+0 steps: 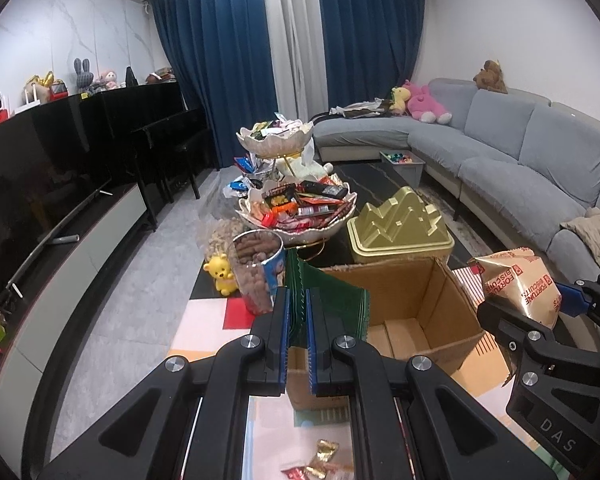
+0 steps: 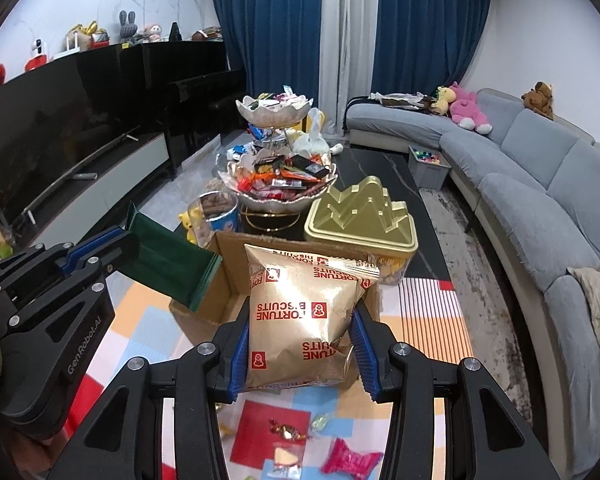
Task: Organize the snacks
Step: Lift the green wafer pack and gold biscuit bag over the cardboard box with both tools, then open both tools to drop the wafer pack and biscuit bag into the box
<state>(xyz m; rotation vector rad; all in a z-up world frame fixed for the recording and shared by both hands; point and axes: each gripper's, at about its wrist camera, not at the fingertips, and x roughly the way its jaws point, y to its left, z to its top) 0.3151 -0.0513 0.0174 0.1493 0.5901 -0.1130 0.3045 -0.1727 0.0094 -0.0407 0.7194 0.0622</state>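
My left gripper (image 1: 297, 320) is shut on a stack of flat dark green packets (image 1: 324, 300), held above the near left corner of an open cardboard box (image 1: 420, 320). It shows from the side in the right wrist view (image 2: 100, 252), with the green packets (image 2: 168, 268). My right gripper (image 2: 300, 344) is shut on gold Fortune Biscuits bags (image 2: 300, 312), held just before the box (image 2: 228, 276). In the left wrist view the gold bags (image 1: 520, 284) hang at the box's right. The box looks empty inside.
A tiered shell-shaped stand (image 1: 300, 208) full of snacks, a gold mountain-shaped tin (image 1: 400, 228), a clear jar of brown snacks (image 1: 256, 272) and a yellow bear toy (image 1: 222, 274) stand behind the box. Loose candies (image 2: 292, 432) lie on the coloured mat. Grey sofa (image 1: 520, 160) right, TV unit (image 1: 60, 220) left.
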